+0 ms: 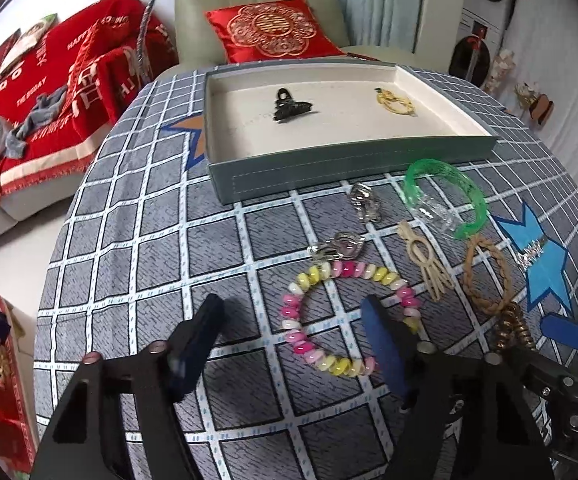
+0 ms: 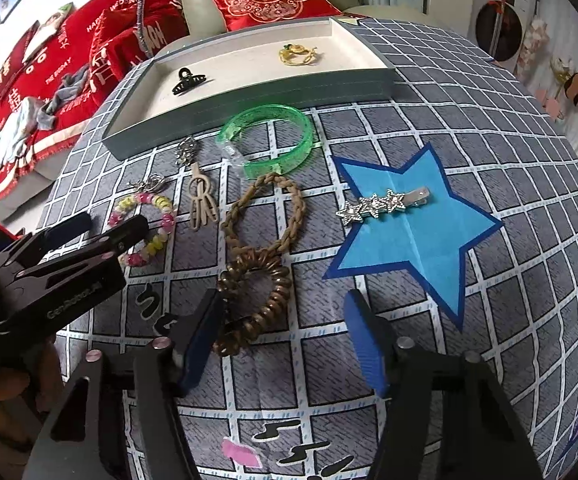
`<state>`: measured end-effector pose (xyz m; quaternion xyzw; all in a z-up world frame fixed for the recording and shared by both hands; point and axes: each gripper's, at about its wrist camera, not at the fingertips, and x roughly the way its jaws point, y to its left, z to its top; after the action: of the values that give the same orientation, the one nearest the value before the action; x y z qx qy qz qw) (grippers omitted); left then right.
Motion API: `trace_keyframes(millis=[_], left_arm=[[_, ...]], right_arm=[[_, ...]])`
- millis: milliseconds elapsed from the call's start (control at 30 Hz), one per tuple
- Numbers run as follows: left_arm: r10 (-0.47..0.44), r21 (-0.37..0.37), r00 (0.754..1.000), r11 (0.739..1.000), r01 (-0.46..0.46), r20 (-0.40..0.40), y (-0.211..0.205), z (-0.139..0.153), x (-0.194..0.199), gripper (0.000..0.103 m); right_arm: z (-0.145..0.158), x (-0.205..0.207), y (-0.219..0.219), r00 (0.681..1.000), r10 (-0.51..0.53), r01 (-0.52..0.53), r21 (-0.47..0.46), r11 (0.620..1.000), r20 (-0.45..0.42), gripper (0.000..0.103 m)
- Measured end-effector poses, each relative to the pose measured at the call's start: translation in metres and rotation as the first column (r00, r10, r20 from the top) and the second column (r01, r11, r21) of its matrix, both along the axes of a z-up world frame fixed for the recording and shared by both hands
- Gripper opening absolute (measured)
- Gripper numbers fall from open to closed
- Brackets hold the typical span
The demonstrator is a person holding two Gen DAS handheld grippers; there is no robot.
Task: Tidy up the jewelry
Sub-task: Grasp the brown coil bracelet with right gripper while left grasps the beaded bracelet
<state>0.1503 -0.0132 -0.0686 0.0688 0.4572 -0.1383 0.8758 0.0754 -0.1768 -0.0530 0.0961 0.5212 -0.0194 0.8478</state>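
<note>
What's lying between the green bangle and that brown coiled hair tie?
A braided tan hair ring lies between the green bangle and the brown coiled hair tie, clearest in the right wrist view.

Left gripper: black angular frame; two fingers faced with ribbed blue pads; round silver-pink pins along the arms, lower frame. Right gripper: same black build; blue ribbed pads on both fingers; matching pins at the finger bases. In the right wrist view, at left, the left gripper's body carries pale lettering, partly legible; small screws show on it.
</note>
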Motion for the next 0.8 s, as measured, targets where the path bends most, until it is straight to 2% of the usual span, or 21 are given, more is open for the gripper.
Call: trace_keyframes(millis=[67, 100, 167, 233, 300, 367, 600, 800], left_arm=[[-0.01, -0.001, 1.0, 1.0, 0.01, 0.004, -0.001, 0.001, -0.002, 0.075], [-0.015, -0.001, 1.0, 1.0, 0.015, 0.009, -0.002, 0.001, -0.003, 0.067], [-0.028, -0.003, 0.999, 1.0, 0.028, 0.017, -0.004, 0.002, -0.005, 0.051], [-0.042, -0.001, 0.999, 0.999, 0.042, 0.018, -0.007, 0.003, -0.007, 0.036], [-0.056, 0.002, 0.998, 0.998, 0.056, 0.02, -0.011, 0.003, -0.009, 0.024], [-0.06, -0.004, 0.998, 0.998, 0.06, 0.015, -0.012, 0.004, -0.01, 0.024], [-0.048, -0.14, 0.999, 0.989, 0.046, -0.01, 0.006, 0.017, -0.017, 0.024], [-0.043, -0.195, 0.999, 0.98, 0.044, 0.007, 0.015, 0.036, -0.021, 0.024]], right_arm=[[0.0, -0.002, -0.001, 1.0, 0.004, -0.004, 0.006, 1.0, 0.003, 0.059], [0.0, -0.004, -0.002, 1.0, 0.005, -0.005, 0.015, 1.0, 0.004, 0.05], [0.0, -0.007, -0.002, 1.0, 0.0, 0.0, -0.008, 1.0, 0.004, 0.037], [0.0, -0.009, -0.004, 1.0, 0.007, -0.007, -0.02, 1.0, 0.009, 0.033], [0.0, -0.009, -0.004, 1.0, 0.013, -0.013, -0.025, 1.0, 0.006, 0.019], [0.0, -0.01, -0.005, 1.0, 0.013, -0.013, -0.024, 1.0, 0.005, 0.012], [0.003, -0.016, -0.015, 1.0, -0.001, 0.001, 0.03, 1.0, 0.021, 0.012], [0.017, -0.018, -0.026, 0.999, -0.018, 0.013, 0.086, 0.996, 0.051, 0.012]])
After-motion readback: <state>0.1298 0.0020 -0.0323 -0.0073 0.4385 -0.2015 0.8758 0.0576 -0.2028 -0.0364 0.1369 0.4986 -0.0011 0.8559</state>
